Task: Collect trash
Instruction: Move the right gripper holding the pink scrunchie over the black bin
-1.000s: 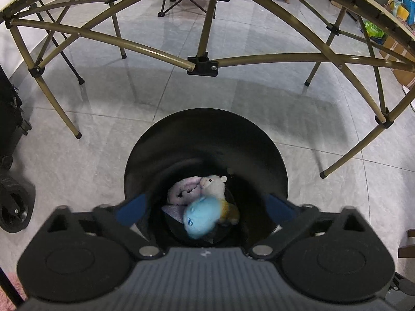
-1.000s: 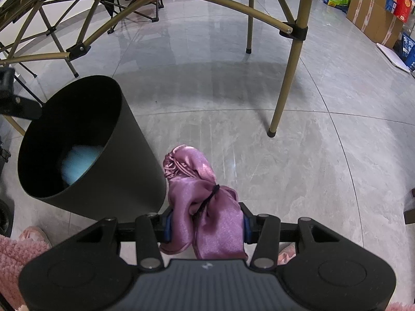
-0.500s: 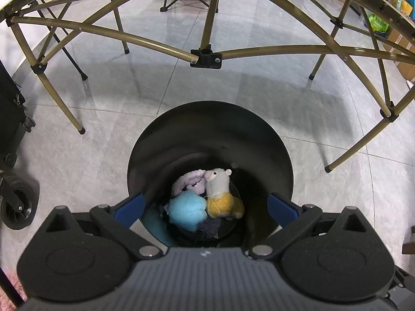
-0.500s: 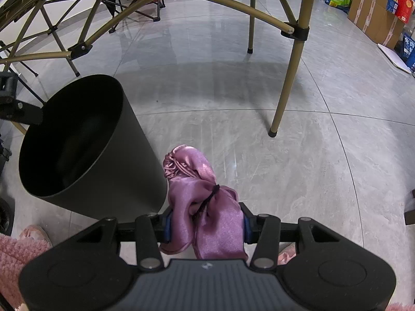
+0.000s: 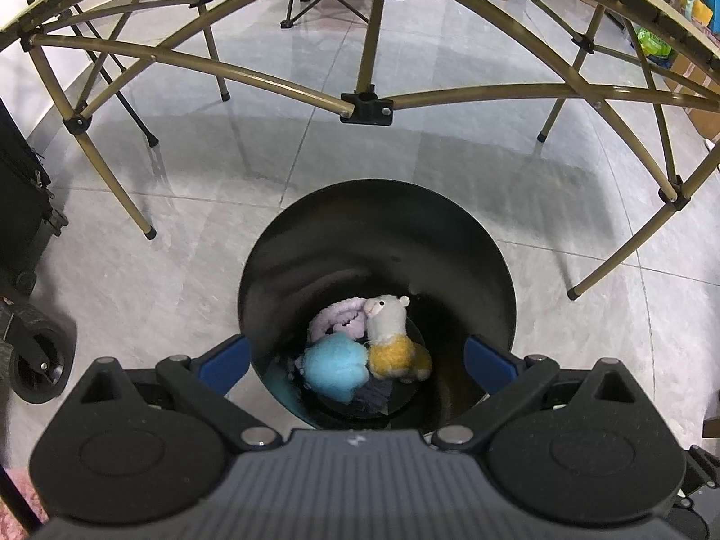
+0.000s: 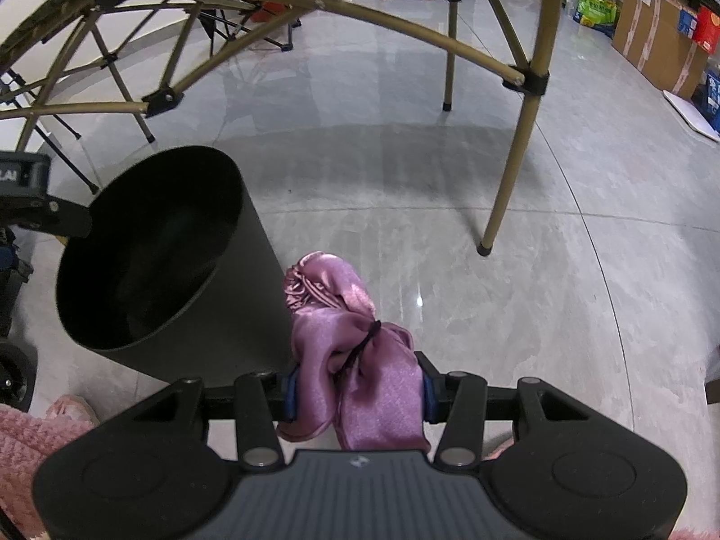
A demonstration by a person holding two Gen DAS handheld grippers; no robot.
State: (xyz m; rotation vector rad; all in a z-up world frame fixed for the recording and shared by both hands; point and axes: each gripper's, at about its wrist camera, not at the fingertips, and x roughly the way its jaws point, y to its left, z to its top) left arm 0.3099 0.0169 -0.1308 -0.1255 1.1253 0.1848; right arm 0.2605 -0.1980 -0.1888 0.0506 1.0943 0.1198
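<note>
Because the black bin (image 6: 148, 247) stood to the left of the right gripper (image 6: 357, 389), the step in hand looked to be carrying the pink satin cloth (image 6: 351, 360) across and over the rim before letting go, high enough that its trailing folds cleared the edge. The cloth sat bunched between the blue pads, which were clamped on it, its knotted top sticking out ahead. The left gripper (image 5: 355, 360) hung over the bin's mouth, jaws wide apart and empty, plush toys (image 5: 364, 351) lying at the bottom.
</note>
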